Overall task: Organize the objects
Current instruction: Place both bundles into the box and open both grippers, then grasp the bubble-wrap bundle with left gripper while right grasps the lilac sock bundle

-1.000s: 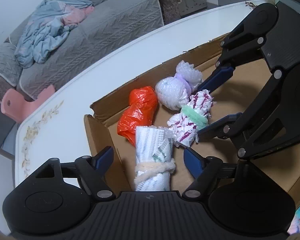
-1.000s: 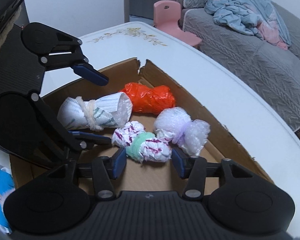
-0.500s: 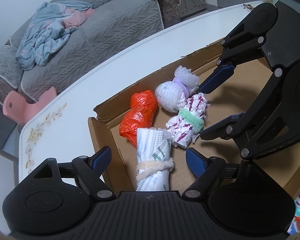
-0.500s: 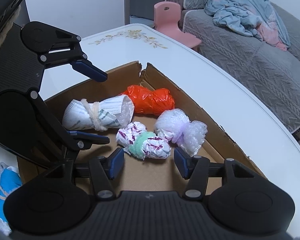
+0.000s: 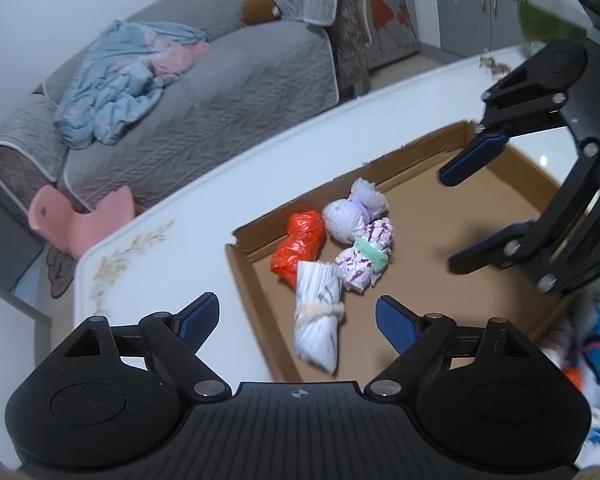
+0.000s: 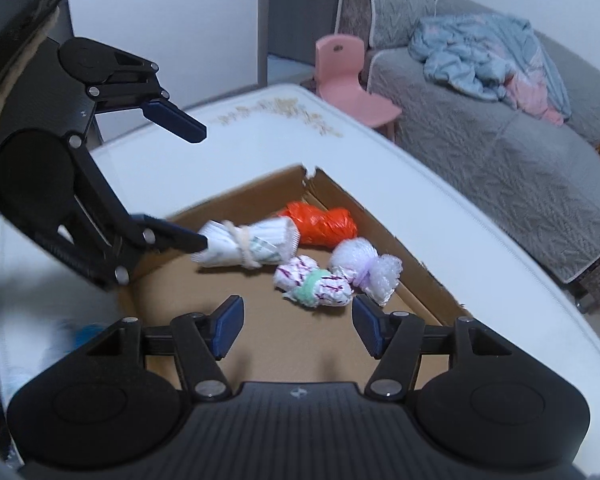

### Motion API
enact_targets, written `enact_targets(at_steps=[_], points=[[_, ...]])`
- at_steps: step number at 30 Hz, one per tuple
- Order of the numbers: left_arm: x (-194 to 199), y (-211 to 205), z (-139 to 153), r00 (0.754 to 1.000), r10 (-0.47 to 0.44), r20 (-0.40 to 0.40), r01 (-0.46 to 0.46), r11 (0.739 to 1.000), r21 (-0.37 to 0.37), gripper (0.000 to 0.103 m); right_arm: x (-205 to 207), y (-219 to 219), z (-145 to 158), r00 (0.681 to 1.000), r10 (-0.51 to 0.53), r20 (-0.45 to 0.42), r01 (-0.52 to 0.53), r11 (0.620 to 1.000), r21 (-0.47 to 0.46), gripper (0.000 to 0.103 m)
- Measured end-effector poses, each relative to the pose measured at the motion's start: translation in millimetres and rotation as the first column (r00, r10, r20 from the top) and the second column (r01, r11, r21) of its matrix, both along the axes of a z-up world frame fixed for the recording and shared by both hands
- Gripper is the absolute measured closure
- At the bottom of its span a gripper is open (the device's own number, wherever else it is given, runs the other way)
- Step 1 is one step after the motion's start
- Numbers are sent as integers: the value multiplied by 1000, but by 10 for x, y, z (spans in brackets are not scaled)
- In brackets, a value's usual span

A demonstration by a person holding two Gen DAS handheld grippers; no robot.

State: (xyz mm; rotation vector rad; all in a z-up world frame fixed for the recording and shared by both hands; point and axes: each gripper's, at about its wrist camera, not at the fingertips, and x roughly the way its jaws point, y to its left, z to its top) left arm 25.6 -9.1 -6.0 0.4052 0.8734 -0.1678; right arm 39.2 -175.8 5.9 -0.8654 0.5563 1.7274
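Two tongs, both spread, gripping nothing. Left tongs (image 5: 298, 320) hover just off the near end of the white roll (image 5: 318, 316), long axis pointing into the cardboard box (image 5: 452, 216); right tongs (image 6: 298, 328) hang nearer the purple-flecked bundle (image 6: 314, 286). Same box corner: orange bundle (image 5: 298, 250), bubble-wrap bundle (image 5: 354, 212). More bundles (image 5: 598, 354) lie outside on the table (image 5: 180, 216).

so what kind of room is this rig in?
Most likely a home living room. A grey quilted sofa with a heap of clothes on it stands behind the white table, and a small pink child's chair sits on the floor beside the table.
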Motion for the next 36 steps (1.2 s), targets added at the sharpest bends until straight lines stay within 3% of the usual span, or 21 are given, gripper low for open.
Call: enact_targets(at_steps=[4,6,11,17,22,25,29,36], points=[[-400,65,243,1000,13,28,-12,1000,-23,9,-74,-351,271,1000,15,13,-16,1000,26,46],[-621,90,318,999,15,33,-13,999,-37,7,-117,-545,389,1000,11,16,-12,999,45,38],[-1174,52,260,1000,-9,-11,8,998,-56,4,-198,-1132,512,1000,-11,-3,12,997,82,32],[-1593,-282,-143,989,-61,-137,55,998,-43,4,-434,-1659,61,998,-58,-20,58,998,-6,31],[-1817,-488,-496,976,-40,-216,26,997,-70,4,-627,-1765,-309,999,-45,14,46,995,-92,33],[-1886,-605,-697,970,-40,-240,40,999,-5,4,-611,-1763,-504,998,-37,57,45,988,-147,35],[-1882,-621,-767,966,-33,-257,30,999,-17,4,-592,-1736,-670,997,-48,54,59,977,-205,37],[-1769,-494,-828,952,56,-300,-92,990,-105,4,-661,-1630,-887,997,-32,64,48,961,-271,42]])
